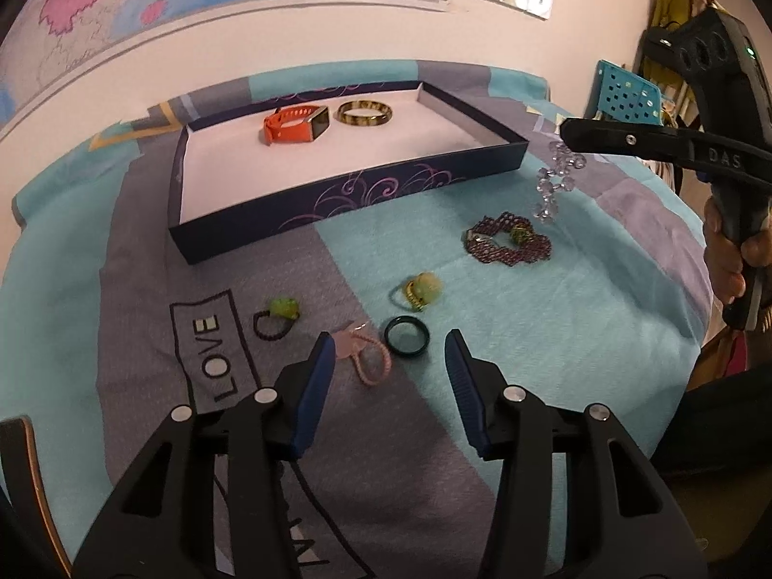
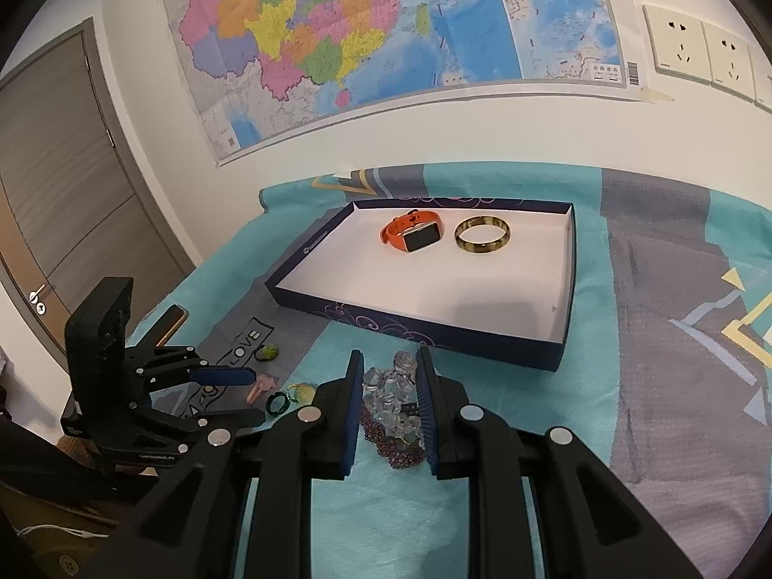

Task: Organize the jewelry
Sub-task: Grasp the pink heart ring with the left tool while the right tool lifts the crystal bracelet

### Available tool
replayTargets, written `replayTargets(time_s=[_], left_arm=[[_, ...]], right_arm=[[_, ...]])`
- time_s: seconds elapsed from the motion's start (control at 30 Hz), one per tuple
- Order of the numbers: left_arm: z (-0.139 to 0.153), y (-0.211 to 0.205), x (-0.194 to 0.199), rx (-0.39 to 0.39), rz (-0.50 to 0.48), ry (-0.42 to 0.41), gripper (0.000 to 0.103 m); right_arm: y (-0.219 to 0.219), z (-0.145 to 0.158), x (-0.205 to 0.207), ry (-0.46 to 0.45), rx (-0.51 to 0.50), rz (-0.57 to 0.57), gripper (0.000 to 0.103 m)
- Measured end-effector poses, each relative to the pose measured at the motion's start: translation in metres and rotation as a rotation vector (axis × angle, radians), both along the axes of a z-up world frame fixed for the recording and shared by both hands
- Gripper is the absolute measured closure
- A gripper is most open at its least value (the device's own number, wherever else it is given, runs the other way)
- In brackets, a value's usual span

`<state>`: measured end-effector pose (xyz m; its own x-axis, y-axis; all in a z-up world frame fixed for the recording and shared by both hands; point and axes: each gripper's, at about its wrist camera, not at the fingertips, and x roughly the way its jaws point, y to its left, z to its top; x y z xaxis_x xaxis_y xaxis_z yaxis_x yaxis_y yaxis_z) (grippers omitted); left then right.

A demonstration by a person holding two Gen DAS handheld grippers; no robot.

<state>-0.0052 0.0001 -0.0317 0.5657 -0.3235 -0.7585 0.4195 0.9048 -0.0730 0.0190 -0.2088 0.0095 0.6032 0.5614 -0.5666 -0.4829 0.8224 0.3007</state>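
A dark blue tray [image 1: 337, 195] [image 2: 415, 333] with a white floor holds an orange watch [image 1: 294, 124] [image 2: 412, 232] and an amber bangle [image 1: 365, 112] [image 2: 482, 235]. My right gripper [image 2: 390, 362] [image 1: 567, 137] is shut on a clear crystal bead bracelet [image 2: 391, 398] [image 1: 555, 183], which hangs above the cloth right of the tray. My left gripper [image 1: 390, 345] [image 2: 241, 395] is open over a pink hair tie [image 1: 369, 357] and a dark green ring [image 1: 406, 336] [image 2: 279, 403].
On the blue and grey cloth [image 1: 555, 328] lie a purple beaded bracelet [image 1: 509, 240], a yellow-green hair tie [image 1: 420, 289] and a green hair tie with a black loop [image 1: 277, 318]. A wall with a map [image 2: 386, 34] stands behind.
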Motion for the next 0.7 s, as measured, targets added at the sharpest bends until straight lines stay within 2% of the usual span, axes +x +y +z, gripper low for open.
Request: replayTargets(time_s=[0.1,0.27,0.43,0.7], left_arm=[[-0.003,0.005,0.003,-0.004,0.023,0.019,0.067],[-0.004,0.013,0.009,-0.036,0.05,0.045,0.089],[-0.004,0.014,0.01,-0.035,0.058,0.045,0.099],[0.005,0.018,0.01,-0.065,0.07,0.033,0.1]], right_arm=[[0.002,-0.001,0.0,0.002,0.002,0.007,0.083],[0.003,-0.003,0.001,0.009,0.004,0.01,0.083],[0.005,-0.004,0.001,0.012,0.005,0.012,0.083],[0.004,0.0,0.001,0.001,0.014,0.014,0.083]])
